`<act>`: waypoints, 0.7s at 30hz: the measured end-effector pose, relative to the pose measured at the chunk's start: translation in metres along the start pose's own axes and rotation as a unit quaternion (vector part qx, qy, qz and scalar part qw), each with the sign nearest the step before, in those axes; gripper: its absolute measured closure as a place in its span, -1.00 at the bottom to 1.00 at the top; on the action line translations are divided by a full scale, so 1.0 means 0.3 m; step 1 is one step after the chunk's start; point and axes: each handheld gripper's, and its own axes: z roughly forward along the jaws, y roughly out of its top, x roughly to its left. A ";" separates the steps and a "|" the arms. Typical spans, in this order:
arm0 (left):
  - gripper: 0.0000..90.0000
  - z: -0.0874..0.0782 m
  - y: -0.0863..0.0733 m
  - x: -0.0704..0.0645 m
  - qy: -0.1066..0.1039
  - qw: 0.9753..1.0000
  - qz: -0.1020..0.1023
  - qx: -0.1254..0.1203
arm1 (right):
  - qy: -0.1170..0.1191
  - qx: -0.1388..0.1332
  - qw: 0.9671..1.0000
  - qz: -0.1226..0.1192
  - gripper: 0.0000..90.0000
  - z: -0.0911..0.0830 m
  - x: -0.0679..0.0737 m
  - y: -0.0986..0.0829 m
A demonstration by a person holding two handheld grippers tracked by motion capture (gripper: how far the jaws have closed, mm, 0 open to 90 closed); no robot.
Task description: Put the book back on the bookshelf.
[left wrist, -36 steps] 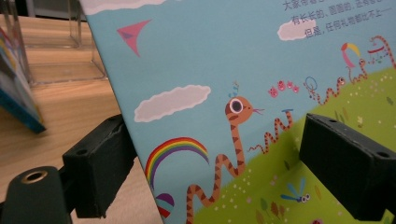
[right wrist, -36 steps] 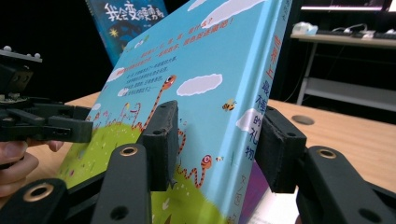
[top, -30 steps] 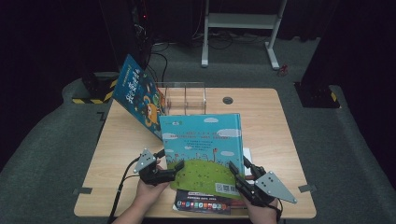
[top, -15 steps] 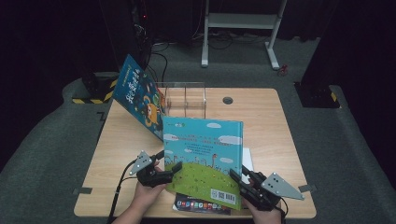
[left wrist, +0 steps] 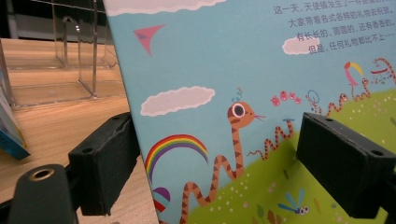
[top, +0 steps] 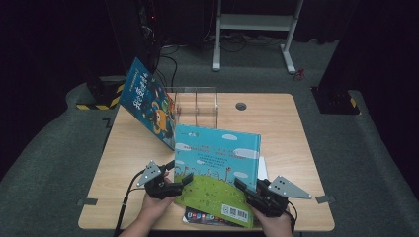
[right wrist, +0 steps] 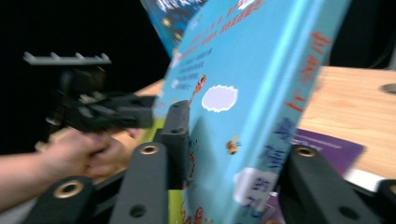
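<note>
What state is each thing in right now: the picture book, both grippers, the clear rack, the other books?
Picture book: lifted, tilted, gripped at both lower sides.
Left gripper: shut on the picture book's left edge.
Right gripper: shut on its spine side.
Clear rack: upright, compartments empty.
Blue book: leaning against the rack.
Dark book: flat on the table.

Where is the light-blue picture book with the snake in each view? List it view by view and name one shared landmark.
High view: light-blue picture book tilted up at the table's front centre, between both tongs.
Left gripper view: its cover takes the centre and right, between the jaws.
Right gripper view: the book rises edge-on through the middle, spine toward the camera.
Shared landmark: the dark-blue book leaning behind it.
</note>
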 end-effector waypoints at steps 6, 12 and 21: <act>-0.70 -0.011 0.009 0.006 -0.006 1.000 -0.005 0.004 | 0.024 -0.011 1.000 0.012 0.58 -0.002 0.006 0.013; -0.70 -0.032 0.021 0.003 -0.005 1.000 -0.001 0.009 | 0.033 -0.009 0.999 0.008 0.62 -0.004 0.029 0.031; -0.55 -0.095 0.017 0.015 0.071 0.997 0.019 0.026 | 0.041 -0.026 0.998 0.025 0.69 -0.006 0.030 0.034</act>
